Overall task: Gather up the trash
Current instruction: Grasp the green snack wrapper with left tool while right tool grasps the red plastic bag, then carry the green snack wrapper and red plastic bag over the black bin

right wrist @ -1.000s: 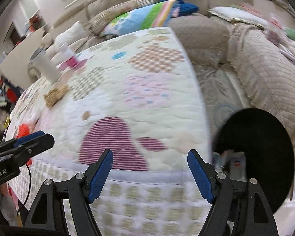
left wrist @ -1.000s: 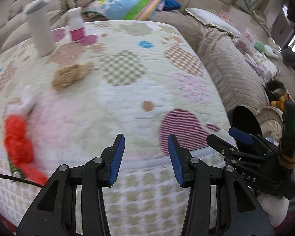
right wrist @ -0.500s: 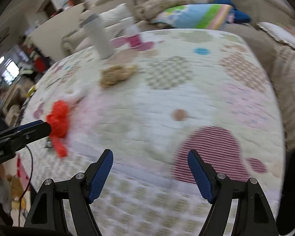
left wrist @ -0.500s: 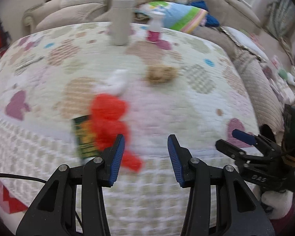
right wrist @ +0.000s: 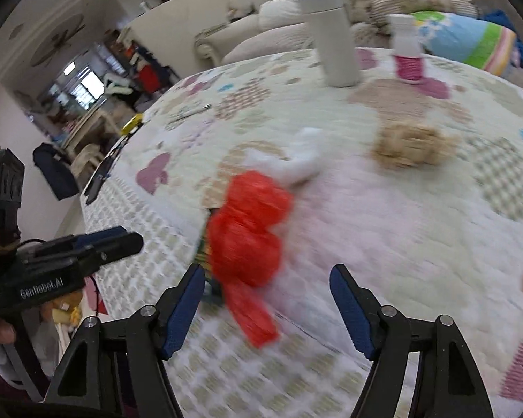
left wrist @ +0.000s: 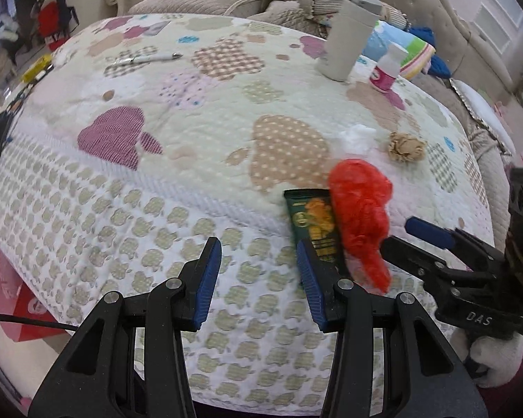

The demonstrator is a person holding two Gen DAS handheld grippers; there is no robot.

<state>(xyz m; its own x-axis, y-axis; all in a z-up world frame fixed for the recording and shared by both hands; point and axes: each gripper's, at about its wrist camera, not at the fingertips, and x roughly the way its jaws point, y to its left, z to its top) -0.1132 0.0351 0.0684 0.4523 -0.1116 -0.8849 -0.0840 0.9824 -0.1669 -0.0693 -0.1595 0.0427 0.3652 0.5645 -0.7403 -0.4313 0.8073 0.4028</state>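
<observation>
A crumpled red plastic bag (left wrist: 361, 205) (right wrist: 249, 230) lies near the front edge of the quilted table (left wrist: 198, 132), partly over a dark green wrapper (left wrist: 312, 223). Behind it are a white tissue (left wrist: 357, 137) (right wrist: 296, 163) and a brown paper wad (left wrist: 406, 146) (right wrist: 413, 146). My left gripper (left wrist: 258, 244) is open and empty, just left of the wrapper. My right gripper (right wrist: 267, 271) hovers in front of the red bag with its jaws closing. The bag's tail shows between them, but the pads are not touching it.
A tall grey tumbler (left wrist: 347, 41) and a small pink-labelled bottle (left wrist: 385, 68) stand at the back of the table. A pen (left wrist: 146, 59) lies at the far left. Sofas and cushions ring the table. Each gripper appears at the edge of the other's view.
Both grippers swept leftward along the table's front edge. The black bin dropped out of view, and the red bag and wrapper now lie right in front of the jaws.
</observation>
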